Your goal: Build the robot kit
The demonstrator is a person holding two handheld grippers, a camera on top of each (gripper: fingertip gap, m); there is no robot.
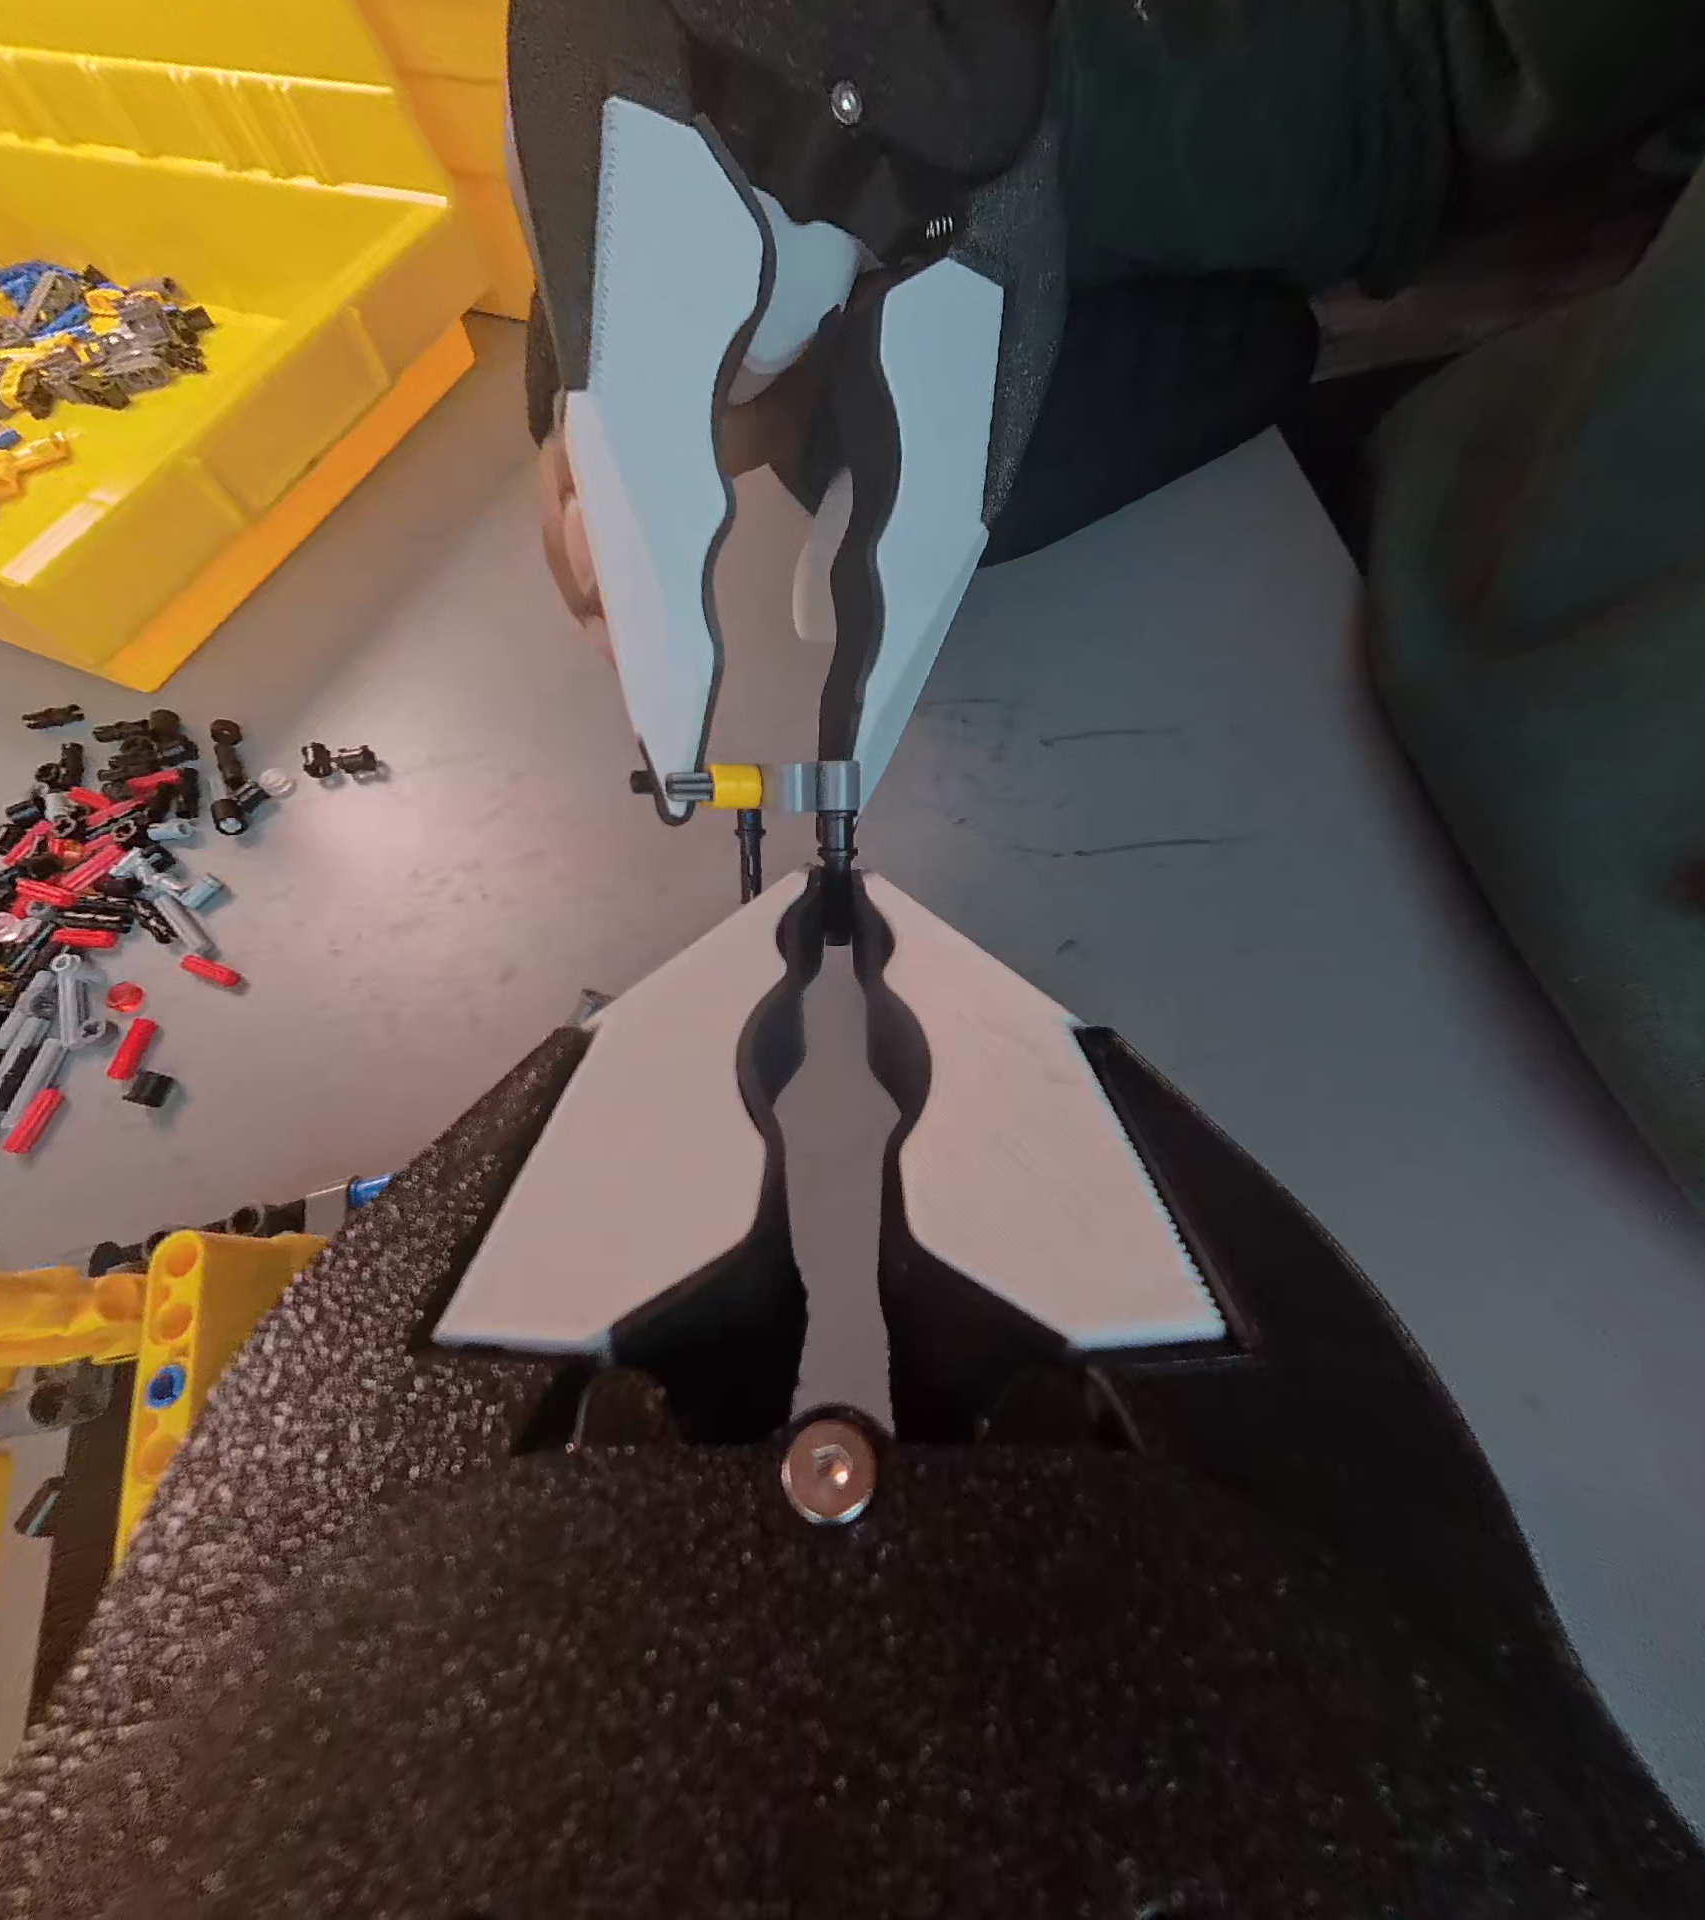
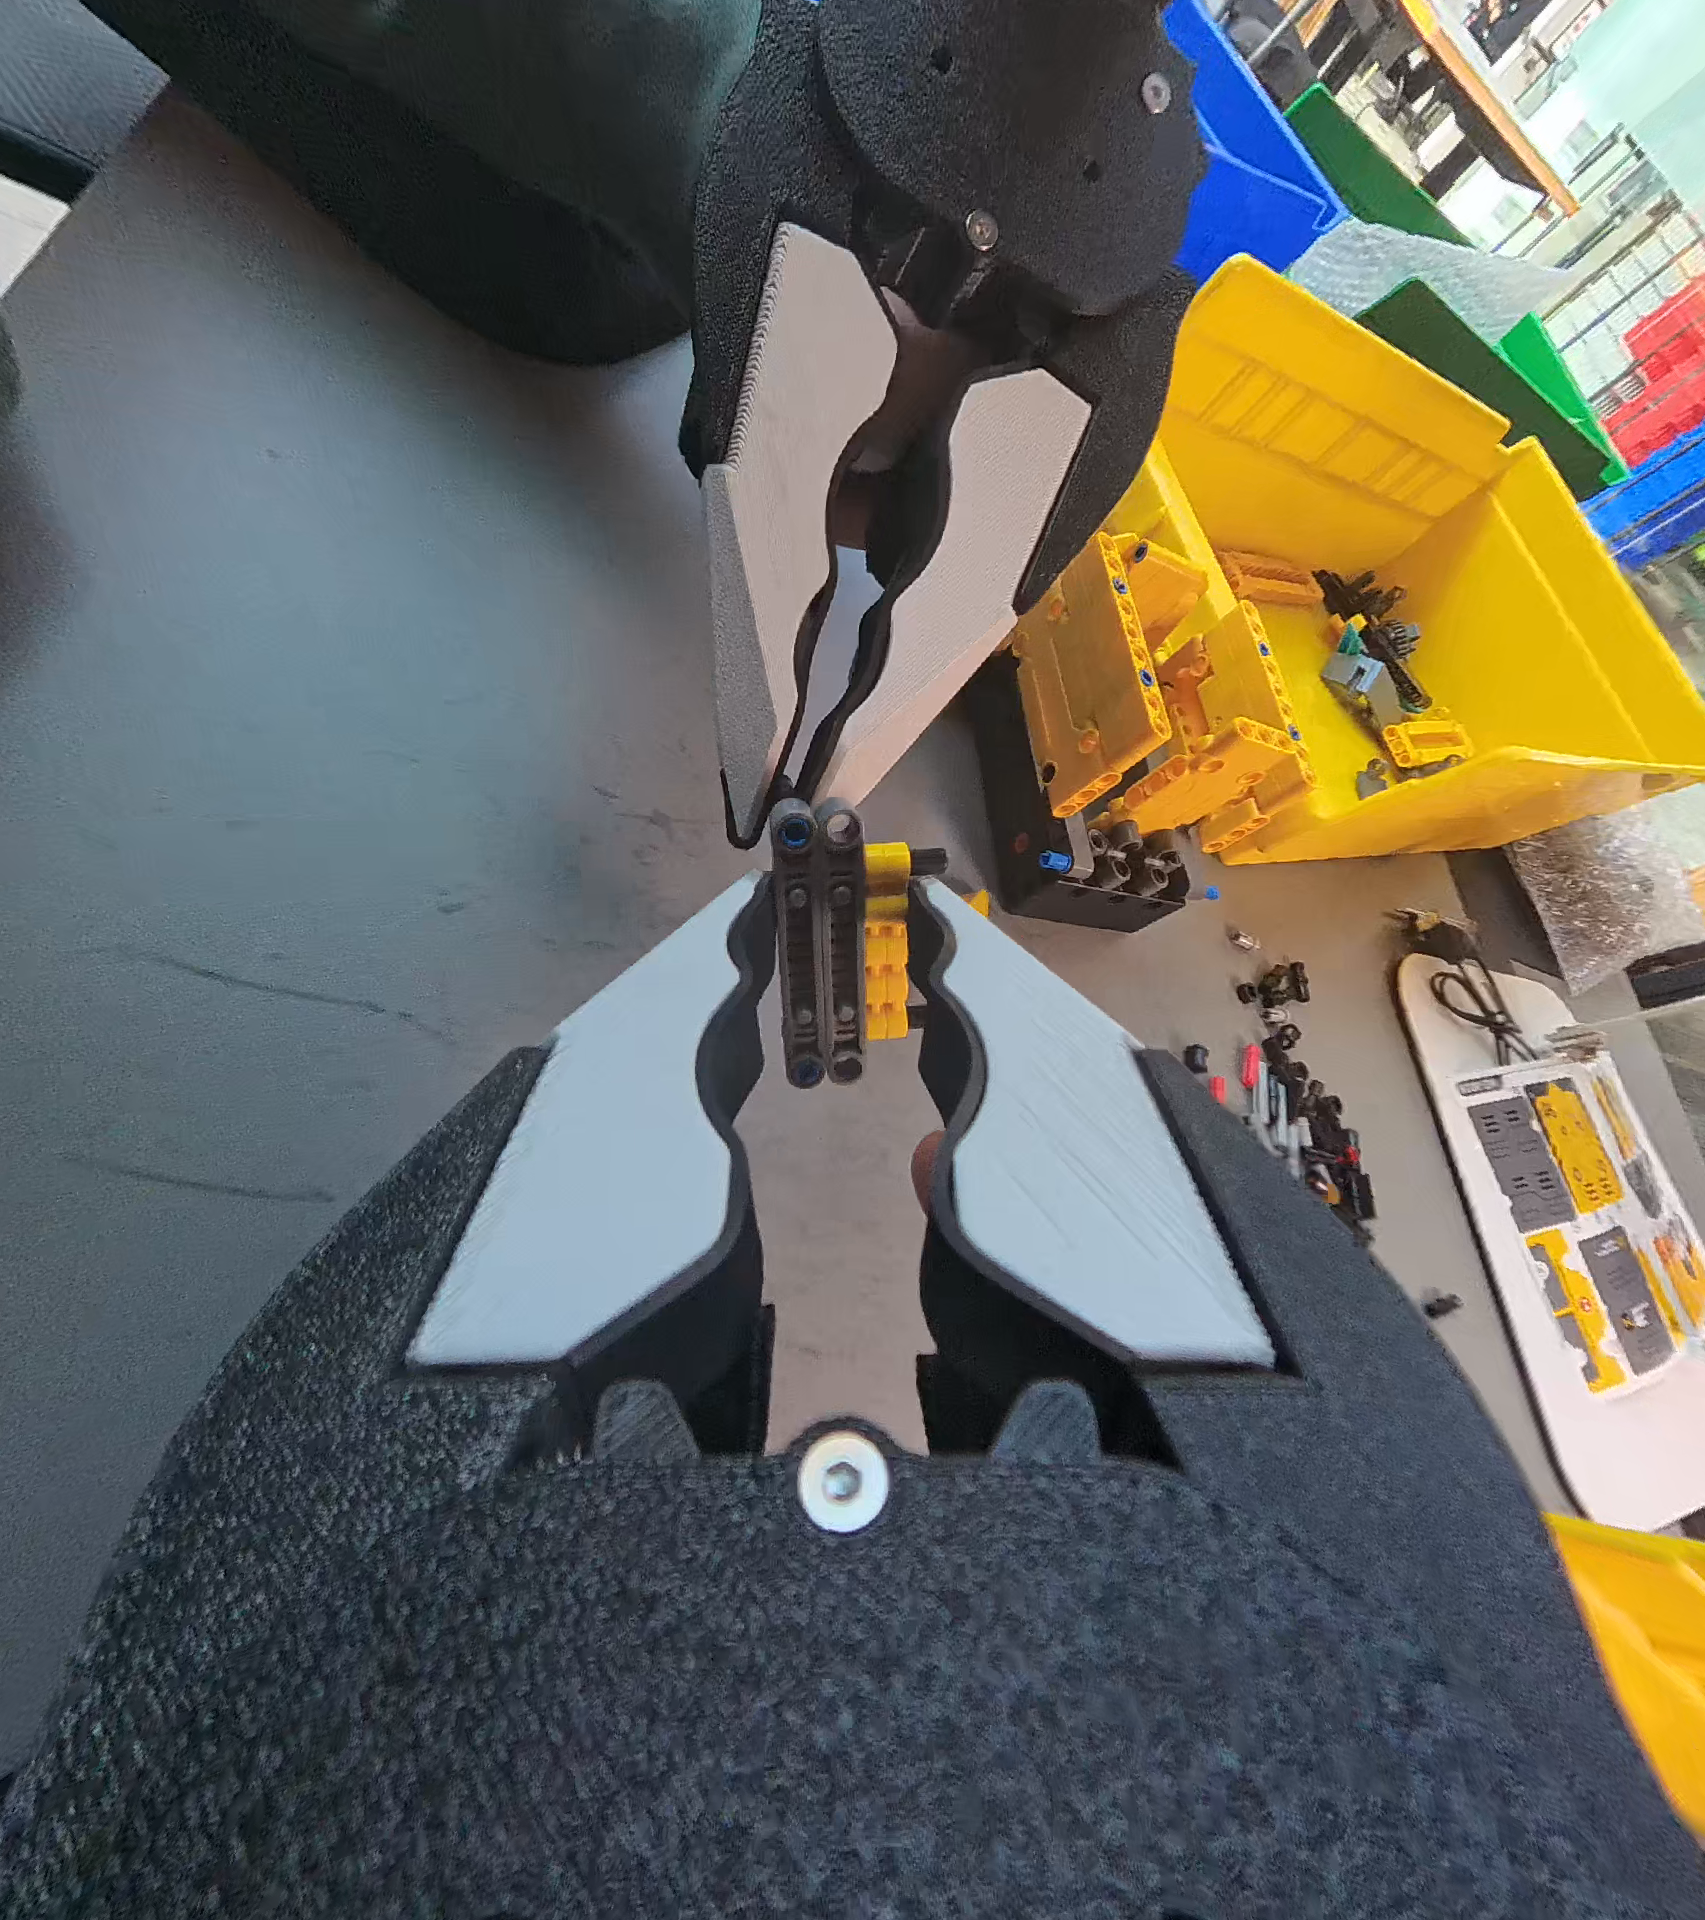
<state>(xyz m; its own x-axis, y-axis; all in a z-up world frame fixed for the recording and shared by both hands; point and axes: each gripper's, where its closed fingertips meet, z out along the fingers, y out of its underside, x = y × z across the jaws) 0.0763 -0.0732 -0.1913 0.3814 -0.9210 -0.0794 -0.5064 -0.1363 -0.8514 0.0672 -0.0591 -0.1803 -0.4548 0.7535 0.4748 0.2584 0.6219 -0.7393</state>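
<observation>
My left gripper (image 1: 832, 878) is pinched tight on a small black pin (image 1: 835, 844), its tips pressed together around the pin's lower end, and the pin's top sits right up against the grey end of the little assembly (image 2: 832, 940) that my right gripper (image 2: 843, 904) carries. From the right wrist view that assembly is two dark grey beams side by side with a short yellow stack fixed to their right flank, and my right fingers clamp it from both sides, dark beams against the left pad, yellow blocks against the right. In the left wrist view the same piece shows end-on, black stub, grey collar, yellow block and grey block in a row, caught between the right gripper's tips. The two grippers meet nose to nose above the grey table (image 1: 1191, 831), with the pin between them. Off to one side a loose scatter of red, black and grey pins (image 1: 69, 935) lies on the tabletop, and beyond it a yellow bin (image 1: 235, 436) holds a heap of blue, yellow and grey parts. The right wrist view shows a bigger yellow built section (image 2: 1128, 696) leaning at another yellow bin (image 2: 1513, 582), and a printed instruction sheet (image 2: 1596, 1236) lying flat near the table edge.
</observation>
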